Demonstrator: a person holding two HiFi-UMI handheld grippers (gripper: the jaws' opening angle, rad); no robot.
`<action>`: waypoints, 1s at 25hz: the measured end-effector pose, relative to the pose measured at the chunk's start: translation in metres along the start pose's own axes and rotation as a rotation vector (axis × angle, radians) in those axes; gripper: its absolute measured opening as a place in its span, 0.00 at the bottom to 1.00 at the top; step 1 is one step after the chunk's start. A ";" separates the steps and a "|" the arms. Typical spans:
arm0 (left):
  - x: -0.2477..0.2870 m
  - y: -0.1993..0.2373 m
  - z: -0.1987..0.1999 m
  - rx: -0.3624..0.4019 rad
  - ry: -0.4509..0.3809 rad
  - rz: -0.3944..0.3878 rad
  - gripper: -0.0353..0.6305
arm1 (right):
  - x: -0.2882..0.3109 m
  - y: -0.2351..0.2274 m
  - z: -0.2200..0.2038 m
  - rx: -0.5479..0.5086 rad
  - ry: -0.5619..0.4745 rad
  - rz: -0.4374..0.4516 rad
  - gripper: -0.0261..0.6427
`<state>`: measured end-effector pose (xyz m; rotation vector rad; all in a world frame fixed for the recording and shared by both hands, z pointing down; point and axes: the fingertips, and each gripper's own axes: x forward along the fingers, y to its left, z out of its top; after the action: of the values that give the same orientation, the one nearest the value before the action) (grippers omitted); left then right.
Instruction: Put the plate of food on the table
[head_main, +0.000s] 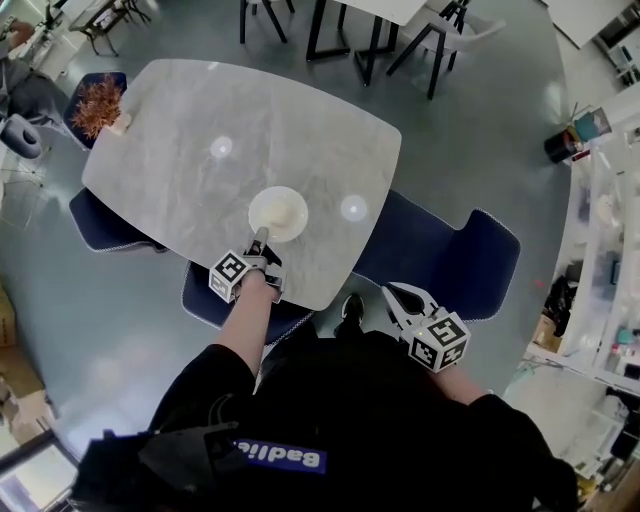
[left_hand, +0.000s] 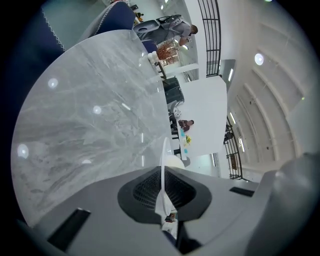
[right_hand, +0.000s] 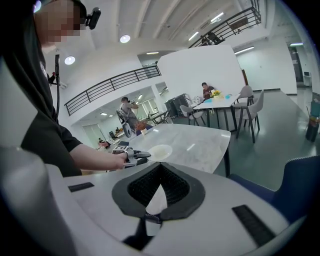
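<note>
L gripper (head_main: 262, 237) clamped on plate (head_main: 284, 211) rim, keeping it level at desk (head_main: 180, 160) near edge, centre frame; touching or not, unclear. R gripper (head_main: 392, 292) jaws together, empty, lower right, clear of plate.

Illumination is bright and even in all three views. Source: round ceiling lamps (right_hand: 125, 38) and strip fixtures (right_hand: 217, 18) overhead, visible in both gripper views. The lamps reflect as small white glare spots on the polished grey table (head_main: 180, 150) and as soft, pale patches on the glossy floor (head_main: 480, 130). Shadows are weak and diffuse — the darkest lies under the table. The plate (head_main: 278, 213) is close to overexposed, with little surface detail. Both gripper views show strong fisheye curvature and black vignetting at the corners; the nearest foreground is soft. The head view bends straight lines toward its edges.
</note>
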<state>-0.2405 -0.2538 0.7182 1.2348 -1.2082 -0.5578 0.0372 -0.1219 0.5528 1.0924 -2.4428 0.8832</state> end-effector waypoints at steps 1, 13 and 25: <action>0.004 0.003 0.001 0.002 0.003 0.008 0.08 | 0.000 -0.001 -0.001 0.005 0.004 -0.007 0.06; 0.040 0.029 0.001 0.032 0.035 0.083 0.08 | 0.002 -0.015 -0.019 0.067 0.033 -0.052 0.06; 0.045 0.037 0.000 0.046 0.043 0.117 0.08 | 0.006 -0.015 -0.028 0.076 0.050 -0.055 0.06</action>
<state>-0.2354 -0.2807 0.7696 1.2008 -1.2542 -0.4174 0.0455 -0.1144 0.5832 1.1435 -2.3452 0.9808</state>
